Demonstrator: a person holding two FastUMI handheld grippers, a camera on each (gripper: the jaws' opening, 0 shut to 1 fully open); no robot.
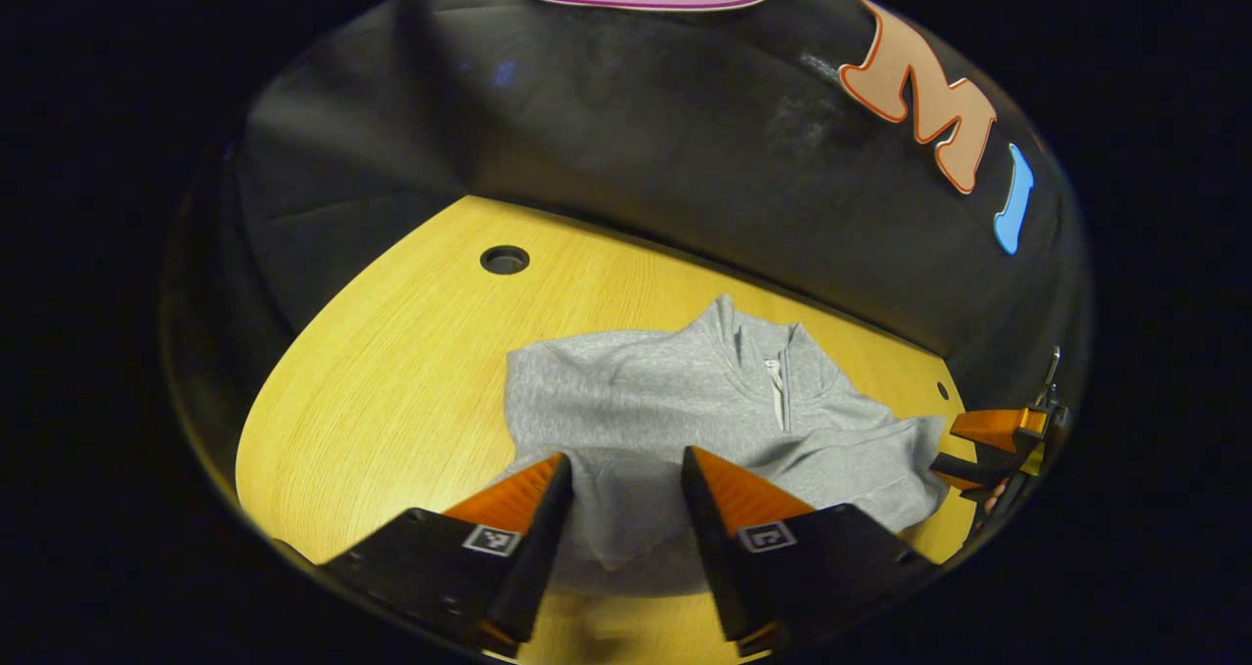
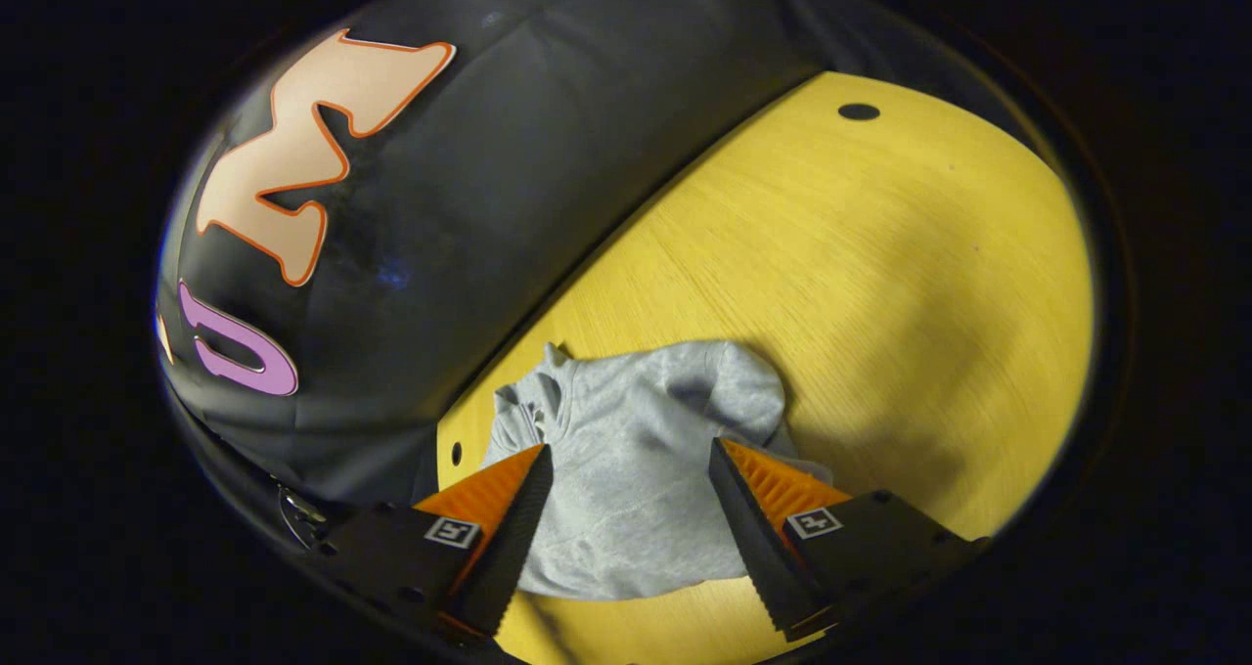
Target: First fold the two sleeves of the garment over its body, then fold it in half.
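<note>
Grey zip-neck garment lying on the wooden bench, left tool gaping above it, gripping nothing, right tool likewise wide apart

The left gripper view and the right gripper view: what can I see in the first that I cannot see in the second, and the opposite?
Left gripper view: the garment's collar with its short zipper facing the camera, and the right gripper at the garment's far edge.

Right gripper view: the garment seen from its side, bunched into a rounded heap, with a long bare stretch of table beyond it.

Both: the grey garment on the yellow wooden table, a round hole in the tabletop, and open fingers over the fabric.
</note>
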